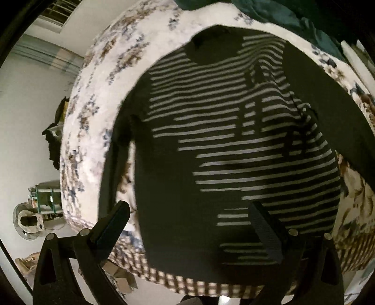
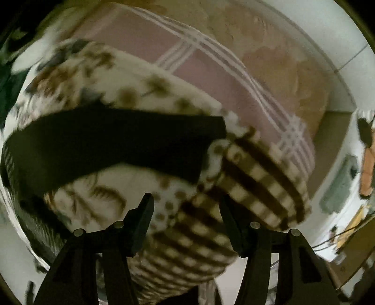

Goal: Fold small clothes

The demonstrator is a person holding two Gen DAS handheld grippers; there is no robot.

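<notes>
A dark sweater with pale stripes (image 1: 234, 145) lies flat, neck away from me, on a floral blanket (image 1: 93, 117). In the left wrist view my left gripper (image 1: 188, 206) hangs open above the sweater's lower hem with nothing between its fingers. The right wrist view is blurred. It shows the sweater's plain dark sleeve (image 2: 105, 143) stretched across the blanket (image 2: 145, 93), its cuff pointing right. My right gripper (image 2: 186, 199) is open, apart from the sleeve, over the blanket's brown checked border (image 2: 253, 178). Its jaws hold nothing.
Teal cloth (image 1: 281, 14) lies beyond the sweater's neck. A pink plaid sheet (image 2: 211, 77) and a tan cover (image 2: 281, 70) lie past the blanket. The bed's edge drops to a pale floor with a fan (image 1: 28, 223) and cardboard (image 1: 121, 279) at the left.
</notes>
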